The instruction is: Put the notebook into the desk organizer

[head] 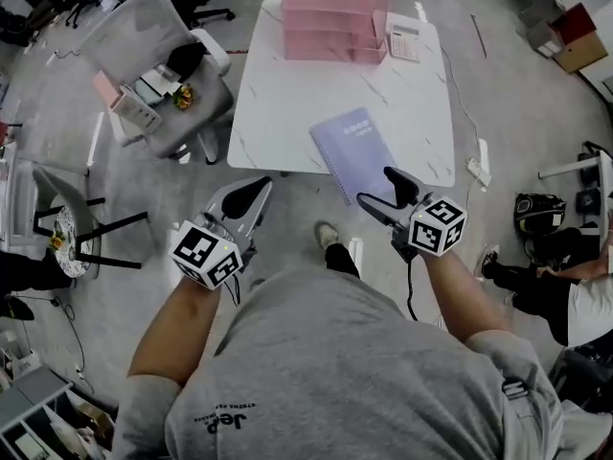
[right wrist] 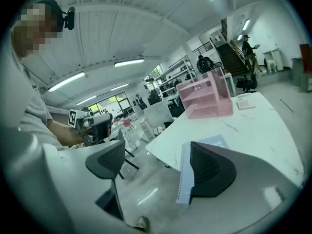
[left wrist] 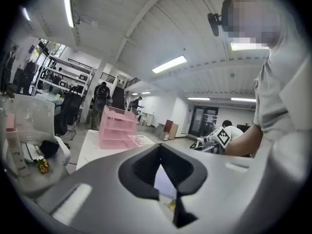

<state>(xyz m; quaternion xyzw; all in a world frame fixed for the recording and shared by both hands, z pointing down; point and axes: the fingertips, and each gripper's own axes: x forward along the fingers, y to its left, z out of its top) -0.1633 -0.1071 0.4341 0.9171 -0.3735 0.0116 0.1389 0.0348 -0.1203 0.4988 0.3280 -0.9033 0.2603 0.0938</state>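
Observation:
A lavender spiral notebook (head: 352,148) lies on the white marble table (head: 287,113), its near end jutting over the front edge. The pink tiered desk organizer (head: 332,15) stands at the table's far edge. My right gripper (head: 376,186) is open just below the notebook's near corner, and one finger (head: 396,178) overlaps that corner. In the right gripper view the notebook (right wrist: 185,170) shows beside the right jaw, with the organizer (right wrist: 204,100) farther back. My left gripper (head: 261,186) is shut and empty, short of the table's front edge. Its view shows the organizer (left wrist: 117,128).
A white calculator (head: 404,41) lies beside the organizer. A grey office chair (head: 153,60) loaded with small items stands left of the table, and another chair (head: 72,228) is nearer. A power strip (head: 476,166) lies on the floor to the right. A person's legs (head: 536,281) are at the right edge.

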